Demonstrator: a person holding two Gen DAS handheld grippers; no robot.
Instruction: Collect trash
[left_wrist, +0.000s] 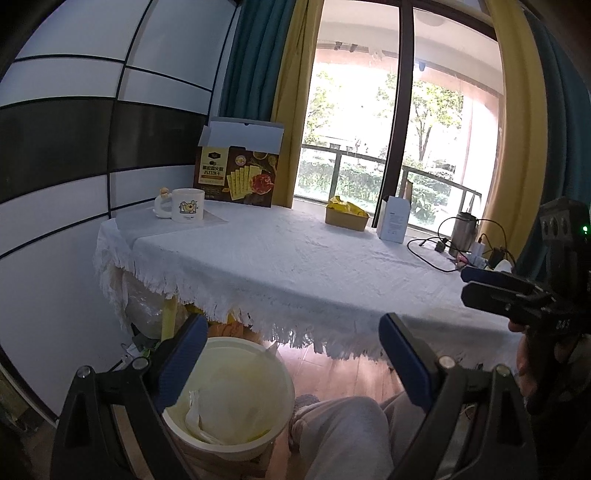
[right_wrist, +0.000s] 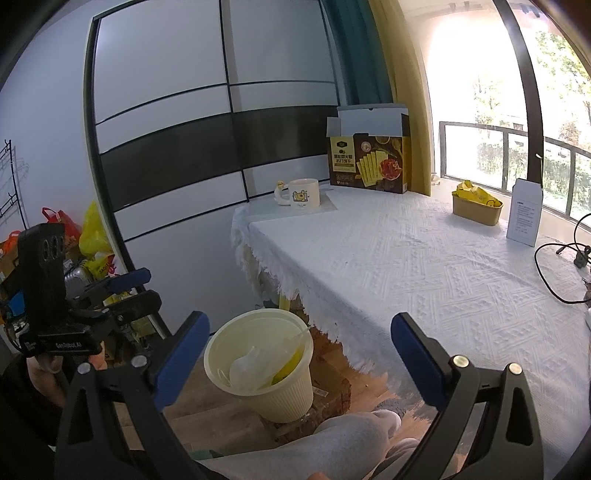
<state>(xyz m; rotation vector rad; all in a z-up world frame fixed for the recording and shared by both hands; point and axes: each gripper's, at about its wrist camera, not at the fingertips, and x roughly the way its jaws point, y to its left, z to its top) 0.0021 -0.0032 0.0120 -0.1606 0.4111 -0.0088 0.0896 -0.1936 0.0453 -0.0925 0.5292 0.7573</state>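
A cream ribbed trash bin (left_wrist: 236, 402) stands on the floor beside the table; it also shows in the right wrist view (right_wrist: 266, 369). Crumpled white paper (left_wrist: 210, 413) and a yellow wrapper (right_wrist: 286, 365) lie inside it. My left gripper (left_wrist: 291, 354) is open and empty, hovering over the bin's near rim. My right gripper (right_wrist: 299, 350) is open and empty, above the bin and the table's front edge. Each gripper appears in the other's view: the right one (left_wrist: 491, 284) at the right edge and the left one (right_wrist: 136, 284) at the left.
The table with a white fringed cloth (left_wrist: 295, 266) holds a mug (left_wrist: 186, 206), an open cracker box (left_wrist: 238, 173), a brown tray with yellow packets (left_wrist: 347, 216), a white card (left_wrist: 395, 219), a flask and cables (left_wrist: 461, 236). My legs (left_wrist: 343, 435) are below. Bags (right_wrist: 88, 236) sit left.
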